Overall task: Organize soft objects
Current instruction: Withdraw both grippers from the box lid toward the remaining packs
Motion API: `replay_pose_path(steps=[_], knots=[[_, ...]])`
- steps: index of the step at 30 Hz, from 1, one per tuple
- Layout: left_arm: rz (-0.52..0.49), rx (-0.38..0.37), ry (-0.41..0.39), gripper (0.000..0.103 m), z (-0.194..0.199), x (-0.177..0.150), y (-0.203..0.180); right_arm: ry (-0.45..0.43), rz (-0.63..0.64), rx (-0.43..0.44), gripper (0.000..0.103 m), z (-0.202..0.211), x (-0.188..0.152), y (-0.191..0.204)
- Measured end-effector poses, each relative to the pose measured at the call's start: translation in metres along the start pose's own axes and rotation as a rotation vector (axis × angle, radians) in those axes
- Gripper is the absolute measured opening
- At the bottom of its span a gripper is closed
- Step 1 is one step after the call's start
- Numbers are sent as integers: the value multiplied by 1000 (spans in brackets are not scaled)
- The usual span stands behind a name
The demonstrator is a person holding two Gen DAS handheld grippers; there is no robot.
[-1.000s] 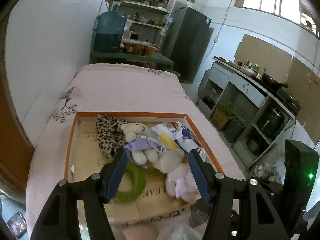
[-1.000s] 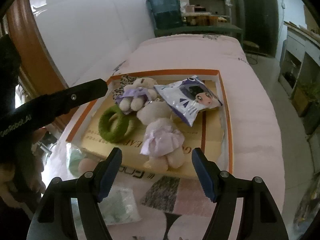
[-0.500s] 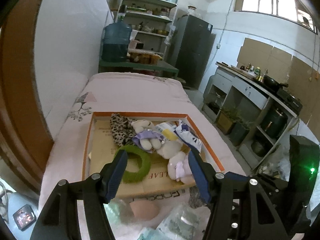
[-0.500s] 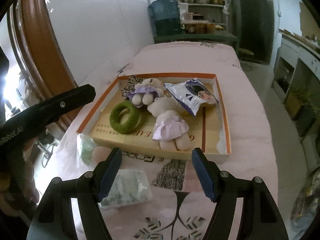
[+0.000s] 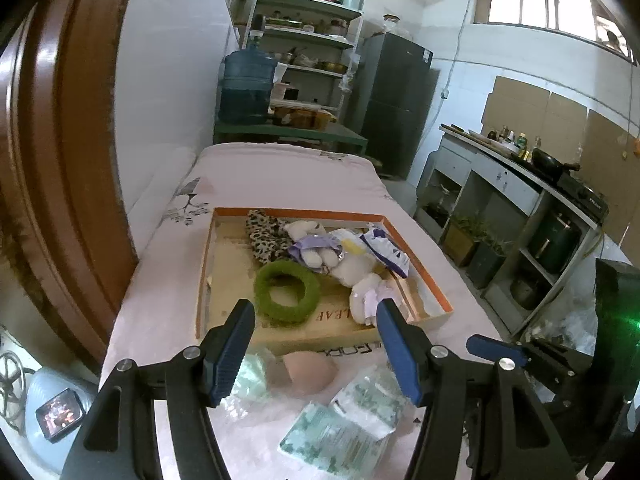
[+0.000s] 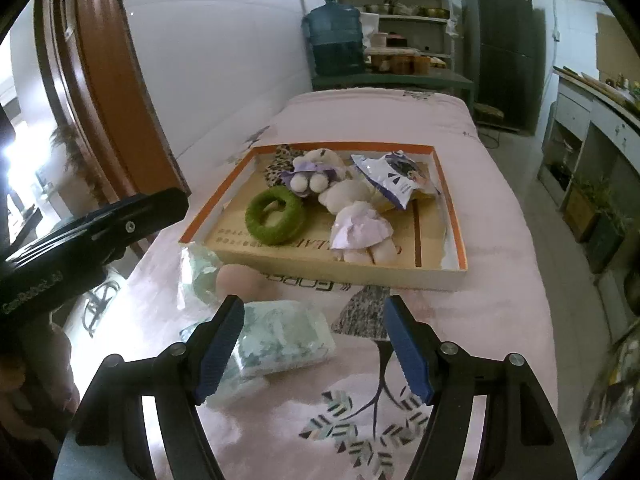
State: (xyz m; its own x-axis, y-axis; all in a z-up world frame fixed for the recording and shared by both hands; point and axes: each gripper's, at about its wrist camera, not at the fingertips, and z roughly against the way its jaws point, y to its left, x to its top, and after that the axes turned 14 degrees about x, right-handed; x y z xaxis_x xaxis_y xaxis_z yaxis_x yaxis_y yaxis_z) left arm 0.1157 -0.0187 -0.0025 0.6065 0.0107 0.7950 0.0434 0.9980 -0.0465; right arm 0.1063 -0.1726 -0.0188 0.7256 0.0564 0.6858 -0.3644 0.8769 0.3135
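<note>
A shallow orange-rimmed cardboard tray [image 5: 204, 264] [image 6: 450, 216] on the pink bed holds a green plush ring [image 5: 287, 290] [image 6: 275, 216], two small plush bears [image 5: 310, 242] [image 6: 362, 232], a leopard cloth [image 5: 266, 236] and a purple-white packet [image 6: 396, 182]. In front of the tray lie a pink soft ball [image 5: 309, 372] [image 6: 239, 280] and green-patterned tissue packs [image 5: 340, 436] [image 6: 280, 340]. My left gripper [image 5: 314, 350] is open and empty above the ball. My right gripper [image 6: 314, 346] is open and empty over a tissue pack.
The pink bed [image 6: 504, 208] runs back to a green shelf table with a blue water jug [image 5: 246, 88]. A wooden door frame [image 5: 60, 140] stands at left. A kitchen counter [image 5: 520, 184] runs along the right.
Both grippers have pulled back from the tray toward the near end of the bed. The ball and tissue packs have come into view. Both stay open.
</note>
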Motion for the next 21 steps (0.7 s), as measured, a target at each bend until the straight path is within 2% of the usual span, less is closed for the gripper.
replay_pose_path(steps=[21], knots=[[9,96,-53,63,31,-36,19,-12,58,-26,74,18,-32,30]])
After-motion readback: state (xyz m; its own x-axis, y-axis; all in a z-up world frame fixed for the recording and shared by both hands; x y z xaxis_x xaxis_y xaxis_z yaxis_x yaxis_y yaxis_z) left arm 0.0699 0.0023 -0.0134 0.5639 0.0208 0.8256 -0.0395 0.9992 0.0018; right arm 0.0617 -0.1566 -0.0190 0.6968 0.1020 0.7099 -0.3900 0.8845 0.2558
